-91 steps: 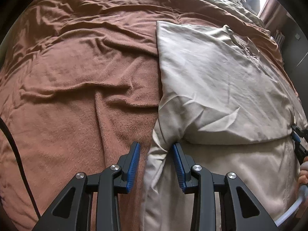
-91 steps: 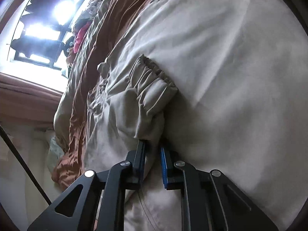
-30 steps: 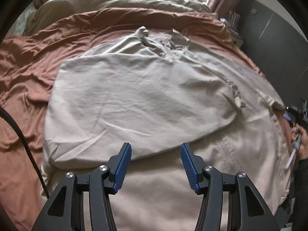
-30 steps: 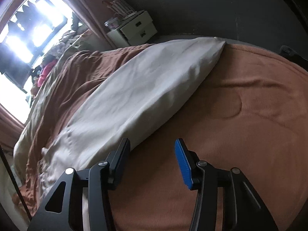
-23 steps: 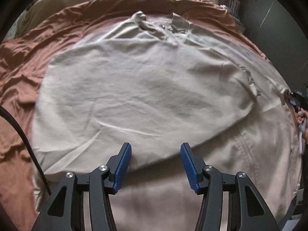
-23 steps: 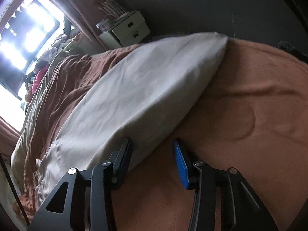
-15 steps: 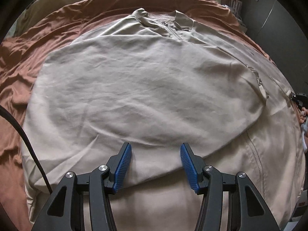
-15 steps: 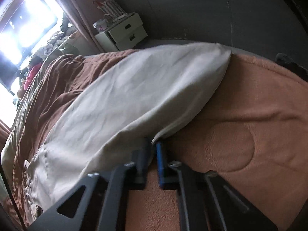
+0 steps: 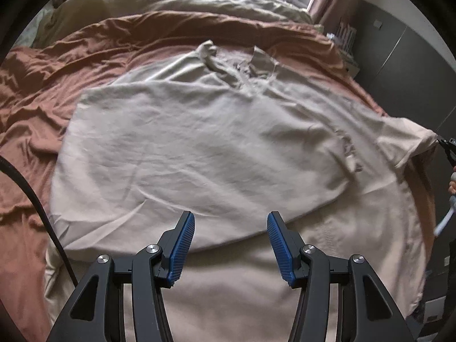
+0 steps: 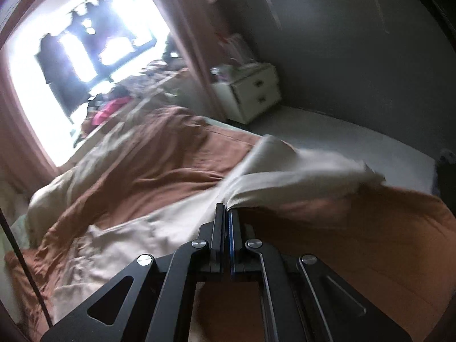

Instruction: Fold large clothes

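A large beige jacket (image 9: 216,154) lies spread on a brown bedspread (image 9: 28,114), one sleeve folded across its front, collar at the far end. My left gripper (image 9: 230,228) is open and empty, hovering above the jacket's lower half. My right gripper (image 10: 227,209) is shut on the jacket's right edge (image 10: 299,171) and holds it lifted off the bed. It also shows at the right edge of the left wrist view (image 9: 444,144), pinching the raised fabric corner.
The brown bedspread (image 10: 370,242) covers the bed, with an olive duvet (image 9: 176,2) and piled clothes by the window beyond. A white nightstand (image 10: 250,94) and dark wall stand to the right. A black cable (image 9: 34,199) hangs at left.
My right gripper closed on the jacket's right edge and raised it off the bed. My left gripper, open, pulled back and rose slightly above the jacket.
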`<act>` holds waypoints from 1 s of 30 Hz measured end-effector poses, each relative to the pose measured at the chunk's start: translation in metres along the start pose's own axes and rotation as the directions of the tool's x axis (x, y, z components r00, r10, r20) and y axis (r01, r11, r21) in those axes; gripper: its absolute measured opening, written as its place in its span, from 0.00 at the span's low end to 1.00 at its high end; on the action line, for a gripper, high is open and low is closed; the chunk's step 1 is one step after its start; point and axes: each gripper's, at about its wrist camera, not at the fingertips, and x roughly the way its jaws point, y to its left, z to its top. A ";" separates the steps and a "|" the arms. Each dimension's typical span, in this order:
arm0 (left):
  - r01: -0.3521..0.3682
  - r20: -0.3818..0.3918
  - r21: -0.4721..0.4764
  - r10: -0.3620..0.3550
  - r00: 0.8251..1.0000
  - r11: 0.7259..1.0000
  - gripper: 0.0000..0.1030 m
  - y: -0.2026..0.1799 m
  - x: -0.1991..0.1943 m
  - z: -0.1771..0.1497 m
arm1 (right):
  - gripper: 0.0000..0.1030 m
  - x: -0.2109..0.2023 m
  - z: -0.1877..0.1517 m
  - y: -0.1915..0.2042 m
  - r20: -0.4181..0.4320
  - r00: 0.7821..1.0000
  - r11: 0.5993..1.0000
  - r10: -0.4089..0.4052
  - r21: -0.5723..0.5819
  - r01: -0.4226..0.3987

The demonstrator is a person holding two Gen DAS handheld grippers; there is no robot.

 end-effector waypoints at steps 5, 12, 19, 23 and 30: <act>0.040 0.041 -0.022 -0.039 0.998 0.999 0.54 -0.011 -0.024 -0.001 | 0.00 -0.022 -0.010 0.053 -0.001 0.997 0.992 0.078 -0.104 -0.078; 0.068 0.080 -0.060 -0.063 0.995 0.996 0.54 -0.013 -0.041 -0.005 | 0.00 -0.020 -0.033 0.108 -0.082 0.979 0.958 0.188 -0.203 -0.201; 0.061 0.070 -0.097 -0.055 0.996 0.993 0.54 -0.001 -0.033 -0.013 | 0.00 0.028 -0.051 0.140 -0.223 0.950 0.919 0.219 -0.279 -0.278; 0.062 0.064 -0.110 -0.055 0.996 0.992 0.54 0.005 -0.030 -0.016 | 0.00 0.056 -0.064 0.159 -0.284 0.938 0.916 0.198 -0.287 -0.281; 0.073 0.057 -0.118 -0.067 0.996 0.990 0.54 0.010 -0.026 -0.017 | 0.02 0.101 -0.115 0.147 -0.449 0.866 0.949 0.221 -0.105 -0.297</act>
